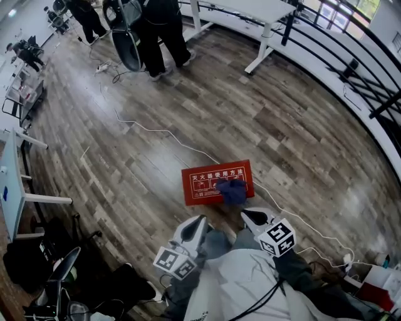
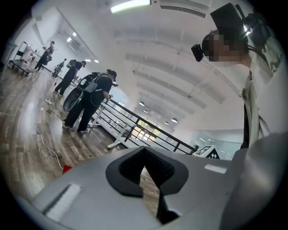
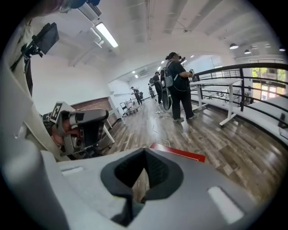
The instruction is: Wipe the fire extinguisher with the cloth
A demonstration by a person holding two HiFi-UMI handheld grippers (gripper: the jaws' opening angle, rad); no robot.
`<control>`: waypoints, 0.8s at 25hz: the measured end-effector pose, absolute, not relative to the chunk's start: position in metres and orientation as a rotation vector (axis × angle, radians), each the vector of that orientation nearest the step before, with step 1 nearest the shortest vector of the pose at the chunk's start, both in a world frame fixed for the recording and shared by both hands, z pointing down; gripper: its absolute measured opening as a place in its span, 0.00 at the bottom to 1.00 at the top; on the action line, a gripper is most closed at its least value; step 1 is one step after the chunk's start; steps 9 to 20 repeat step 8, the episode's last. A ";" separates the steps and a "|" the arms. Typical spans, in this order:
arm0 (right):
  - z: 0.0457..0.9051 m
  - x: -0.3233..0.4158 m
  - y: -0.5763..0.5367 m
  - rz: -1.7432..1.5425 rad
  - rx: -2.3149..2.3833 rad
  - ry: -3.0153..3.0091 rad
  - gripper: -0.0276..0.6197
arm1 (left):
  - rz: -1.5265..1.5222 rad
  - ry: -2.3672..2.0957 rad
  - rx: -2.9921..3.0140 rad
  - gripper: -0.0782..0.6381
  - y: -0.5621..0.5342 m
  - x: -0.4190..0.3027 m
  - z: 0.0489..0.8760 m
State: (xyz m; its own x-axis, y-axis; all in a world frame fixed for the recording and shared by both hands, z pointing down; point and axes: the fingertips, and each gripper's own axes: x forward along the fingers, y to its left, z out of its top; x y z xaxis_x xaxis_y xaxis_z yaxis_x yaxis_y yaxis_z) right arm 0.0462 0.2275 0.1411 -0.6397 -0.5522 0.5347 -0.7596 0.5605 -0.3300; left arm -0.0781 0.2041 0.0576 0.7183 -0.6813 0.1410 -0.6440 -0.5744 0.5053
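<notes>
A flat red fire extinguisher box [image 1: 210, 178] with white print lies on the wooden floor. A dark blue cloth [image 1: 232, 191] lies crumpled on its near right corner, and neither gripper touches it. My left gripper [image 1: 199, 219] and right gripper [image 1: 250, 214] hang close to the body, just short of the box, both with jaws together and nothing between them. The left gripper view shows my left gripper [image 2: 144, 150] shut and only a red corner of the box [image 2: 66, 169]. In the right gripper view my right gripper [image 3: 145, 152] is shut, with the box edge [image 3: 180, 152] beyond it.
A thin white cable [image 1: 169, 138] winds across the floor past the box. People [image 1: 156, 31] stand at the back near a white desk [image 1: 250, 12]. A black railing [image 1: 351, 56] curves along the right. A chair and bags [image 1: 56, 276] crowd the lower left.
</notes>
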 end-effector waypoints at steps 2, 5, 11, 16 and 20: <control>0.132 0.057 0.224 0.751 1.043 -2.449 0.04 | -0.105 -1.042 2.389 0.12 0.205 -0.070 0.050; 0.120 0.073 0.225 0.721 1.045 -2.469 0.05 | -0.127 -1.046 2.405 0.12 0.206 -0.055 0.042; 0.110 0.090 0.225 0.682 1.065 -2.481 0.04 | -0.161 -1.032 2.431 0.12 0.204 -0.039 0.037; 0.110 0.090 0.225 0.682 1.065 -2.481 0.04 | -0.161 -1.032 2.431 0.12 0.204 -0.039 0.037; 0.110 0.090 0.225 0.682 1.065 -2.481 0.04 | -0.161 -1.032 2.431 0.12 0.204 -0.039 0.037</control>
